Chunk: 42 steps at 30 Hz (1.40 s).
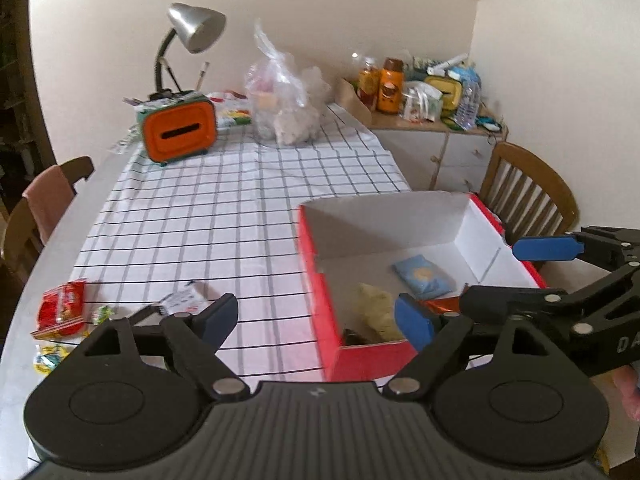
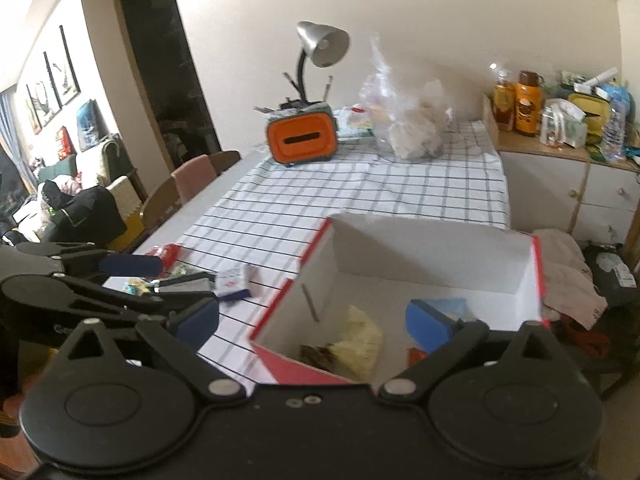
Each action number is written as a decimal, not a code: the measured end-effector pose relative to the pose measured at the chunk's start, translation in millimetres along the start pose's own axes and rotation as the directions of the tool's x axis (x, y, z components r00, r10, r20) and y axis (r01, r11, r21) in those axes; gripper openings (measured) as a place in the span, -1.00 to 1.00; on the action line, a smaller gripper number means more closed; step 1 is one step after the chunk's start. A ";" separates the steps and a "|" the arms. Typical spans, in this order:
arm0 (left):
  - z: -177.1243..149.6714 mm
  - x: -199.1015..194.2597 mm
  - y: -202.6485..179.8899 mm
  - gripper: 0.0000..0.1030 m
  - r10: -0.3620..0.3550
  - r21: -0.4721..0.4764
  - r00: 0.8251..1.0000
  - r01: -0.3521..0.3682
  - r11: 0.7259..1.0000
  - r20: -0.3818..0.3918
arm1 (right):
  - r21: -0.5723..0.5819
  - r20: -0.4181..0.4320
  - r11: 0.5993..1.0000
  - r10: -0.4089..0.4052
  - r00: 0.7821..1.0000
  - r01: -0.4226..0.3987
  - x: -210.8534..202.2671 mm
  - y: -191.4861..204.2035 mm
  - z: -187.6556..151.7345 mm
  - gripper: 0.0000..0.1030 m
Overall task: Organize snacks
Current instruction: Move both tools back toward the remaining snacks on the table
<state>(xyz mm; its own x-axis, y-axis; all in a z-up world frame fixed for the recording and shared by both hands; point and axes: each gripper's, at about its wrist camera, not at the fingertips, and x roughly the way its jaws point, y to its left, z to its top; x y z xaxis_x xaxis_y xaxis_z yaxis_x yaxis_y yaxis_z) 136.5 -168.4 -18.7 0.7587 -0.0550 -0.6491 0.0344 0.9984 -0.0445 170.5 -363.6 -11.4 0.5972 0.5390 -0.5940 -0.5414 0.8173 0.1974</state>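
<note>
A red box with a white inside [image 1: 312, 248] [image 2: 536, 268] stands on the checked cloth at the near right. It holds a blue packet [image 1: 424, 278] [image 2: 450, 305], a yellow packet [image 1: 376, 312] [image 2: 360, 340], a red foil piece [image 1: 440, 304] and a dark snack [image 1: 352, 336]. Loose on the table's left lie a red packet [image 1: 62, 308] [image 2: 168, 254], a white packet [image 1: 180, 300] [image 2: 234, 280] and small candies [image 1: 102, 314]. My left gripper [image 1: 318, 318] [image 2: 160, 274] hangs open and empty over the box's left wall. My right gripper [image 2: 312, 322] [image 1: 520, 276] is open and empty above the box.
An orange tissue box [image 1: 178, 132] with a silver desk lamp [image 1: 196, 28] and a clear plastic bag [image 1: 284, 96] stand at the far end. A cabinet with bottles [image 1: 420, 88] is behind. Wooden chairs [image 1: 528, 192] flank the table.
</note>
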 end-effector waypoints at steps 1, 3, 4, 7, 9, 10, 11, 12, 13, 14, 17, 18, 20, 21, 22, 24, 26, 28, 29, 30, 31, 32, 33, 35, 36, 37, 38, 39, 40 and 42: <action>-2.5 -2.3 8.2 0.68 0.004 -0.007 1.000 -0.004 1.000 0.007 | -0.005 0.003 1.000 0.006 1.000 -0.006 1.7 6.8 0.0 0.99; -6.4 -4.9 23.4 0.71 0.007 -0.024 1.000 -0.006 1.000 0.006 | -0.011 0.005 1.000 0.019 1.000 -0.019 6.6 20.8 0.0 0.99; -8.3 -6.0 32.3 0.72 0.007 -0.036 1.000 -0.007 0.999 0.005 | -0.015 0.004 1.000 0.023 1.000 -0.023 9.4 27.5 -0.1 0.99; -14.7 -8.7 59.1 0.72 0.010 -0.058 1.000 -0.010 0.998 0.001 | -0.018 -0.001 0.999 0.038 0.999 -0.038 20.3 48.2 -0.6 0.99; -19.0 -10.2 78.8 0.72 0.014 -0.072 1.000 -0.014 0.997 -0.002 | -0.017 -0.009 0.999 0.037 0.999 -0.037 29.0 62.5 -0.6 0.99; -20.8 -11.0 88.9 0.72 0.017 -0.079 1.000 -0.017 0.997 -0.003 | -0.016 -0.013 0.999 0.038 0.999 -0.038 33.5 68.6 -0.7 0.99; -22.8 -11.5 99.7 0.72 0.022 -0.086 1.000 -0.022 0.996 -0.007 | -0.017 -0.019 0.999 0.039 0.999 -0.039 38.4 75.3 -1.0 0.99; -24.7 -12.3 108.6 0.72 0.026 -0.091 1.000 -0.027 0.995 -0.012 | -0.018 -0.026 0.999 0.039 0.999 -0.039 43.8 82.7 -1.1 0.99; -26.9 -12.5 119.2 0.72 0.030 -0.100 0.999 -0.032 0.994 -0.018 | -0.019 -0.031 0.999 0.040 0.999 -0.040 48.3 89.2 -1.7 0.99; -29.4 -12.7 129.5 0.72 0.034 -0.111 0.999 -0.037 0.993 -0.024 | -0.020 -0.036 0.999 0.042 0.998 -0.043 53.1 95.5 -2.1 0.99; -36.8 -11.4 160.9 0.72 0.053 -0.142 0.998 -0.058 0.988 -0.041 | -0.029 -0.055 0.998 0.046 0.997 -0.048 70.6 114.8 -3.5 0.99; -40.0 -11.3 169.8 0.72 0.060 -0.148 0.997 -0.066 0.987 -0.046 | -0.032 -0.061 0.998 0.047 0.997 -0.049 76.1 120.3 -4.0 0.99; -44.9 -10.4 188.0 0.72 0.081 -0.158 0.995 -0.089 0.983 -0.057 | -0.039 -0.077 0.998 0.048 0.996 -0.051 88.8 133.9 -6.0 0.99; -47.5 -10.6 197.1 0.72 0.094 -0.162 0.994 -0.103 0.981 -0.060 | -0.041 -0.083 0.998 0.052 0.995 -0.055 93.9 140.1 -6.7 0.99; -49.6 -10.1 206.4 0.72 0.106 -0.170 0.992 -0.115 0.979 -0.063 | -0.043 -0.088 0.997 0.055 0.995 -0.059 99.4 145.1 -7.3 0.99; -53.1 -7.6 224.9 0.72 0.114 -0.192 0.991 -0.126 0.973 -0.074 | -0.041 -0.104 0.997 0.058 0.993 -0.062 112.1 155.5 -9.0 0.99; -56.6 -3.0 241.1 0.72 0.139 -0.213 0.986 -0.157 0.964 -0.094 | -0.038 -0.124 0.997 0.060 0.991 -0.065 126.5 165.9 -10.8 0.99; -60.3 2.1 254.2 0.72 0.165 -0.231 0.980 -0.187 0.955 -0.112 | -0.037 -0.145 0.997 0.057 0.988 -0.063 139.1 175.1 -13.1 0.96; -62.6 5.1 260.6 0.72 0.175 -0.240 0.977 -0.200 0.950 -0.122 | -0.037 -0.154 0.997 0.058 0.986 -0.065 144.8 179.1 -13.9 0.96; -65.3 8.2 267.1 0.72 0.181 -0.248 0.975 -0.209 0.946 -0.132 | -0.037 -0.166 0.997 0.055 0.985 -0.062 152.0 183.7 -15.1 0.95; -68.7 11.7 273.7 0.72 0.186 -0.257 0.972 -0.218 0.941 -0.144 | -0.038 -0.175 0.997 0.055 0.983 -0.062 157.6 186.9 -16.5 0.94; -71.9 14.1 278.8 0.72 0.188 -0.263 0.971 -0.223 0.939 -0.151 | -0.041 -0.185 0.997 0.056 0.981 -0.065 162.9 190.4 -17.7 0.93; -75.3 17.3 283.6 0.72 0.190 -0.269 0.969 -0.228 0.936 -0.158 | -0.046 -0.195 0.997 0.056 0.979 -0.067 169.1 194.7 -19.4 0.92; -82.0 23.7 291.5 0.72 0.190 -0.277 0.966 -0.234 0.932 -0.176 | -0.055 -0.217 0.996 0.054 0.975 -0.067 180.7 202.6 -22.0 0.89; -84.9 26.1 294.9 0.72 0.191 -0.281 0.964 -0.238 0.930 -0.184 | -0.065 -0.230 0.995 0.054 0.972 -0.071 187.2 206.6 -23.8 0.87; -87.9 28.9 298.6 0.72 0.192 -0.283 0.963 -0.241 0.928 -0.192 | -0.077 -0.241 0.995 0.050 0.969 -0.070 193.1 209.9 -25.4 0.84; -90.6 31.6 302.4 0.72 0.191 -0.287 0.961 -0.244 0.926 -0.199 | -0.088 -0.253 0.994 0.045 0.966 -0.069 198.9 213.0 -26.6 0.83; -92.4 34.1 305.6 0.72 0.192 -0.292 0.960 -0.247 0.924 -0.204 | -0.097 -0.264 0.993 0.043 0.964 -0.071 204.0 215.8 -27.7 0.80; -94.2 37.4 309.6 0.72 0.192 -0.298 0.958 -0.251 0.921 -0.213 | -0.104 -0.273 0.992 0.042 0.961 -0.073 208.4 217.9 -28.8 0.78; -96.2 43.3 316.2 0.71 0.182 -0.316 0.957 -0.248 0.916 -0.224 | -0.121 -0.295 0.990 0.030 0.955 -0.069 218.3 221.4 -31.2 0.74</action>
<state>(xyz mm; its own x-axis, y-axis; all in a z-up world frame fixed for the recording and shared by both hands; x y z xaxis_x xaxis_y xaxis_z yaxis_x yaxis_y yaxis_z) 117.7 143.8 -133.8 0.5867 0.1266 -0.7998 -0.3622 0.9244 -0.1194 162.5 -71.3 -121.6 0.3797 0.4794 -0.7912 -0.6489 0.7476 0.1416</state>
